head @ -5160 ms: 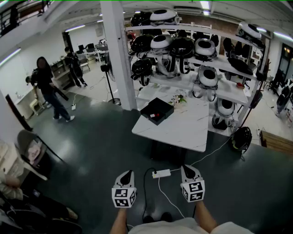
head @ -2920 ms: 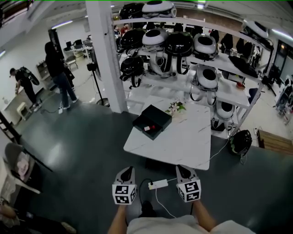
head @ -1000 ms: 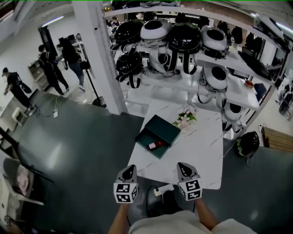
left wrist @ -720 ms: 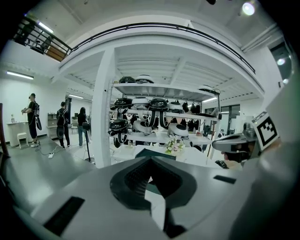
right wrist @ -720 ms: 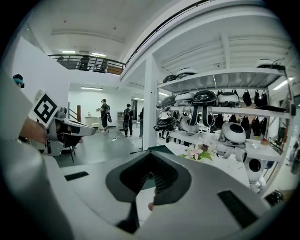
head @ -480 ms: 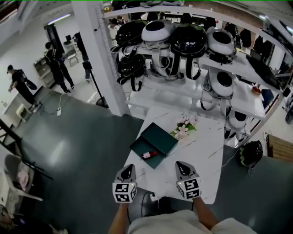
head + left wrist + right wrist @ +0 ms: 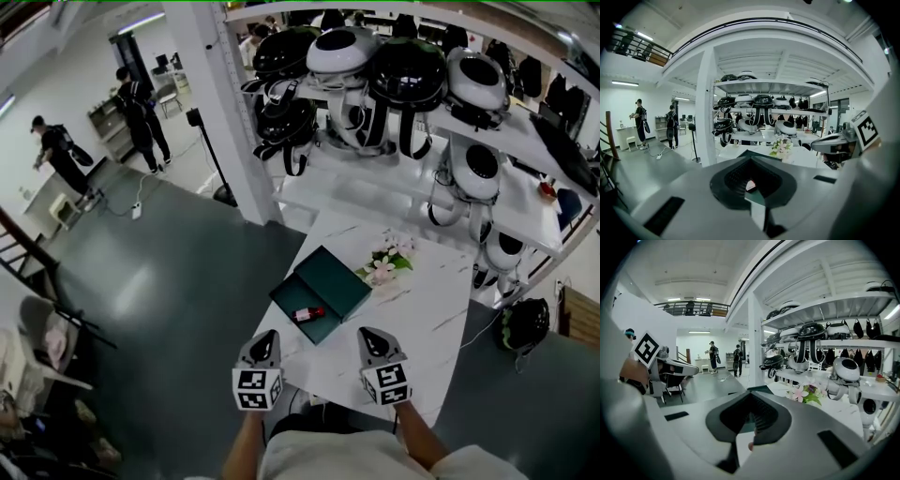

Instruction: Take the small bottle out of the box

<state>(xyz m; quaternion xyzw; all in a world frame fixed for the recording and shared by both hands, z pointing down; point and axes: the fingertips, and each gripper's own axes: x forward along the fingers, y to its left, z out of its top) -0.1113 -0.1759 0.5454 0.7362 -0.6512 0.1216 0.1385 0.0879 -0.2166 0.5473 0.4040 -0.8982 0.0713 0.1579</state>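
Both grippers, left gripper (image 7: 265, 339) and right gripper (image 7: 368, 337), jaws pressed together on nothing, now stand at the near edge of the table (image 7: 417, 314), closer than 1 second earlier, so the small bottle (image 7: 307, 313), lying in the open box (image 7: 337, 279), is nearly within reach.

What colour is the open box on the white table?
Dark green. The box shows best in the head view.

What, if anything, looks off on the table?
Nothing stands out. The green box sits open on the white table, turned at an angle to its edges, with the small bottle lying inside. The flowers beside it look tidy. No spill or damage shows.
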